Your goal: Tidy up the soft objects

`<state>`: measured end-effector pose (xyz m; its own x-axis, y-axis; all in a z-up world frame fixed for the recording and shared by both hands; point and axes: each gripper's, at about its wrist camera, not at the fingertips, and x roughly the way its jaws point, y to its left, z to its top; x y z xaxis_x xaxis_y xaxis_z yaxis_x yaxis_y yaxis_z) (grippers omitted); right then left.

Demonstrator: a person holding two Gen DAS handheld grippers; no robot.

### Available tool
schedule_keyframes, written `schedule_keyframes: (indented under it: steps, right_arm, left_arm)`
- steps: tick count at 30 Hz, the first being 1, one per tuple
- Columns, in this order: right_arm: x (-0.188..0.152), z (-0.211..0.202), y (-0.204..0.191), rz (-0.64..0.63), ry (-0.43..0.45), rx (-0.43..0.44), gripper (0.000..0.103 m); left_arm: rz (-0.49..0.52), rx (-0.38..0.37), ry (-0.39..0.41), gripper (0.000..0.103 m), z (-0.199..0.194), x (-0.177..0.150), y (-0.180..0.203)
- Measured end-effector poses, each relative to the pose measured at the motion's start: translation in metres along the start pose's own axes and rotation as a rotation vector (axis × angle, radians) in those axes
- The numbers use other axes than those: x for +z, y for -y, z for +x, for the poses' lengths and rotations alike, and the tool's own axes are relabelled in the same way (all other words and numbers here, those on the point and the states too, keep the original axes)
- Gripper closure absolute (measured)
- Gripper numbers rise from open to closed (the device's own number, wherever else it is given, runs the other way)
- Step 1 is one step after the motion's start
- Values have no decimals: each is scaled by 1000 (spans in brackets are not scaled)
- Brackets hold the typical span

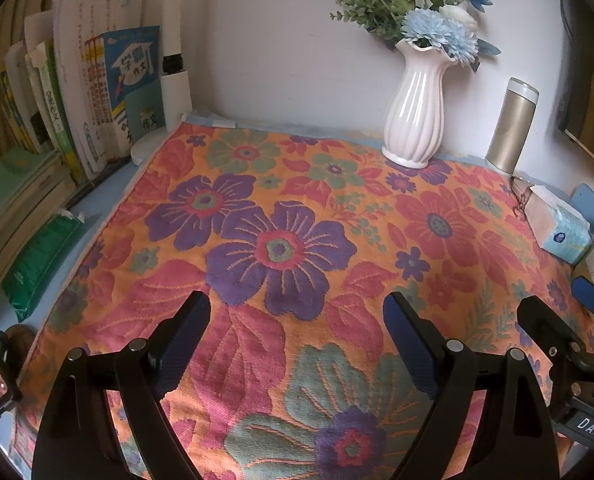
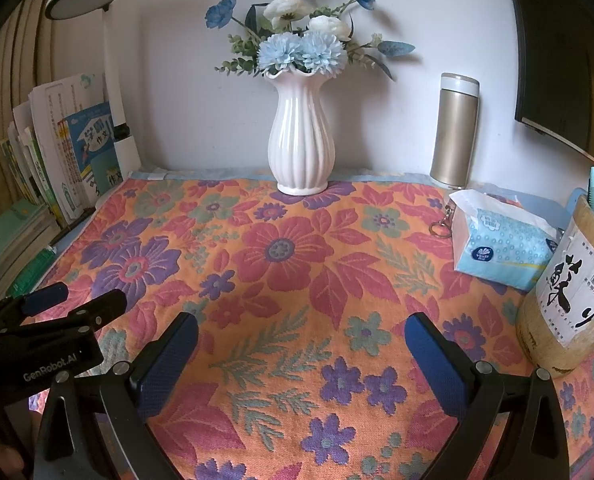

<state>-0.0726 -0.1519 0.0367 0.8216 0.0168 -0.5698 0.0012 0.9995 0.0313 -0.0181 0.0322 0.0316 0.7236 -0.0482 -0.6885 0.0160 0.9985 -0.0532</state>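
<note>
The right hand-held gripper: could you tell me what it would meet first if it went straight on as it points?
Probably the flowered cloth; its open fingers tilt down at it, well short of the vase.

Soft, even daylight fills both views, with a slightly washed-out wall. The white vase [image 2: 301, 136] shows small glare streaks. Fisheye bending curves the edges, and the corners go dark. Focus is sharp.

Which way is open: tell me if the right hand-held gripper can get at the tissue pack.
Probably yes. The right hand-held gripper is open and empty over the floral cloth, and only bare cloth lies between it and the tissue pack.
</note>
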Motion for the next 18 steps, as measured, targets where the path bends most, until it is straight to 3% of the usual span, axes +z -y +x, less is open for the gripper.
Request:
schedule_keyframes:
  steps: [18]
  right_arm:
    - [0, 2, 1, -3, -6, -1, 0]
  left_arm:
    - [3, -3, -5, 16, 0, 0, 2]
